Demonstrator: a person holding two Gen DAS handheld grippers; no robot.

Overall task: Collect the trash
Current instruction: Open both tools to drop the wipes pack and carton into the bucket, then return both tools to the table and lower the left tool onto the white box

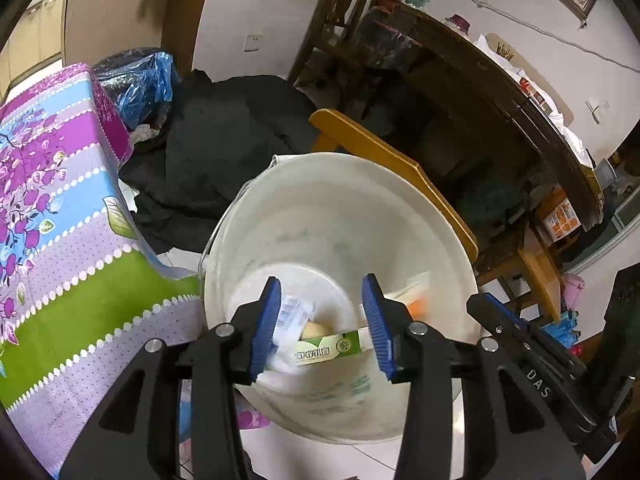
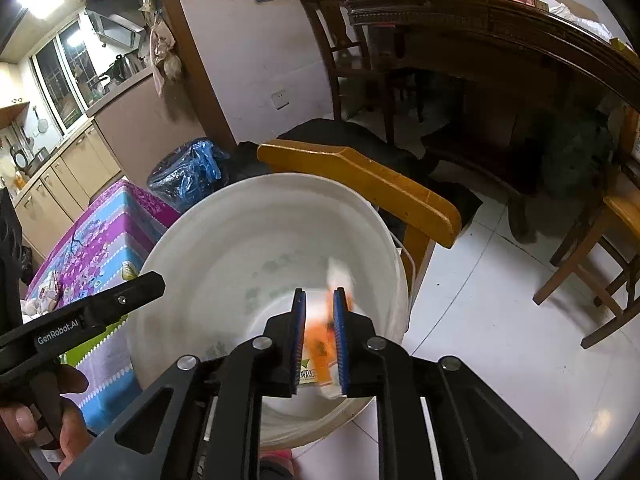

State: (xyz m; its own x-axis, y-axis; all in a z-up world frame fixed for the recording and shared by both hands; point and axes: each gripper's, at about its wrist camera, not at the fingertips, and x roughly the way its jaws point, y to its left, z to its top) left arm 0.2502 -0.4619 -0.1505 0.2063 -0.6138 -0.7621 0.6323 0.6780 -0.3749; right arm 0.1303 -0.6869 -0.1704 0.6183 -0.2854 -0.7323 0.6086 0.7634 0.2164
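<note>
Release is the step: both grippers hang over the white bucket (image 1: 340,216). Left gripper (image 1: 322,322) is spread, its green box (image 1: 328,350) dropping free; right gripper (image 2: 320,332), barely parted, should widen so the orange wrapper (image 2: 322,344) falls inside.

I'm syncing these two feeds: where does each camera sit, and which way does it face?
Left wrist: on the left gripper, looking down into the white bucket; its jaws stand apart around a green-and-white carton; the right gripper shows alongside.
Right wrist: on the right gripper, facing down into the bucket; an orange wrapper lies between its jaws; a hand holds the left gripper.
Shared: bucket, purple floral tablecloth, yellow wooden chair.
</note>
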